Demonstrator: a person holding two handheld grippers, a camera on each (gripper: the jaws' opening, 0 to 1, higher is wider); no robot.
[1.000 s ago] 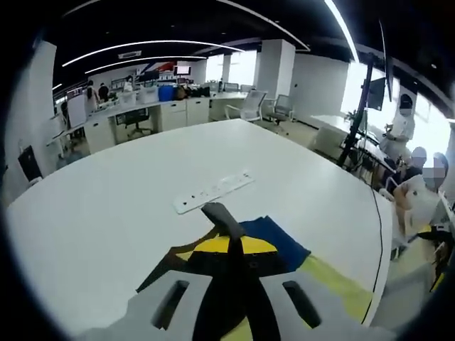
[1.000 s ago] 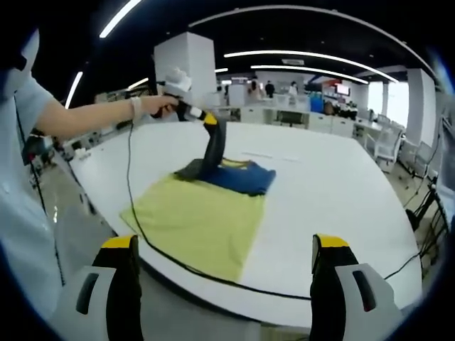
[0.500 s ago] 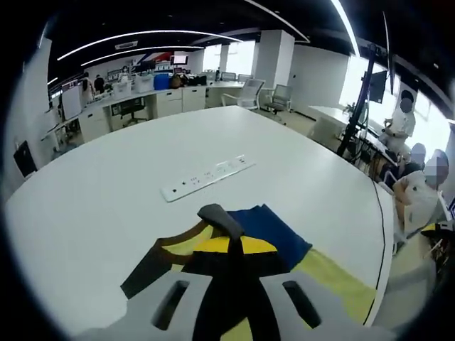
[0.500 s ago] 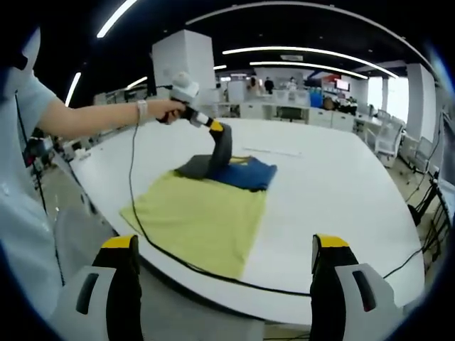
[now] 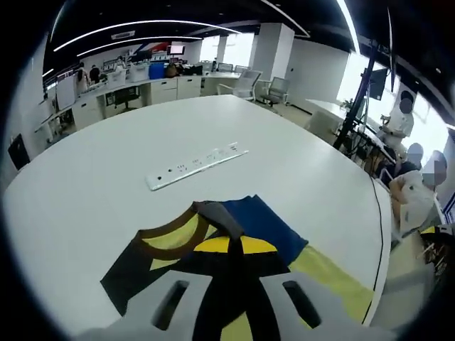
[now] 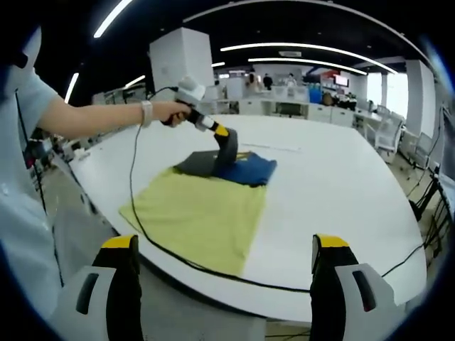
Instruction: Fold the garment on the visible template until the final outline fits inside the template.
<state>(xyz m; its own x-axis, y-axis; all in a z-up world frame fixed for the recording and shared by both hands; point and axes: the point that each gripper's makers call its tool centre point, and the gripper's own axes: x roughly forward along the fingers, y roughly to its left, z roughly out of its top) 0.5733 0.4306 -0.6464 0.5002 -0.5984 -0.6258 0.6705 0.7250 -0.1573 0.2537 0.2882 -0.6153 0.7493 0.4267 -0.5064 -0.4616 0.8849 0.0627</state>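
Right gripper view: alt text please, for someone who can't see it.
A person's hand holds the left tongs, shut on a dark garment lying partly over a yellow template on a white table. The right tongs stand open near the table edge.

My left gripper view sits close over the garment (image 5: 213, 249), facing across the desk (image 5: 106, 185); my right gripper view looks from the desk's edge, sharing both.

White table (image 5: 85, 185) carries yellow template (image 6: 199, 217), garment (image 6: 238, 169), power strip (image 5: 195, 165).
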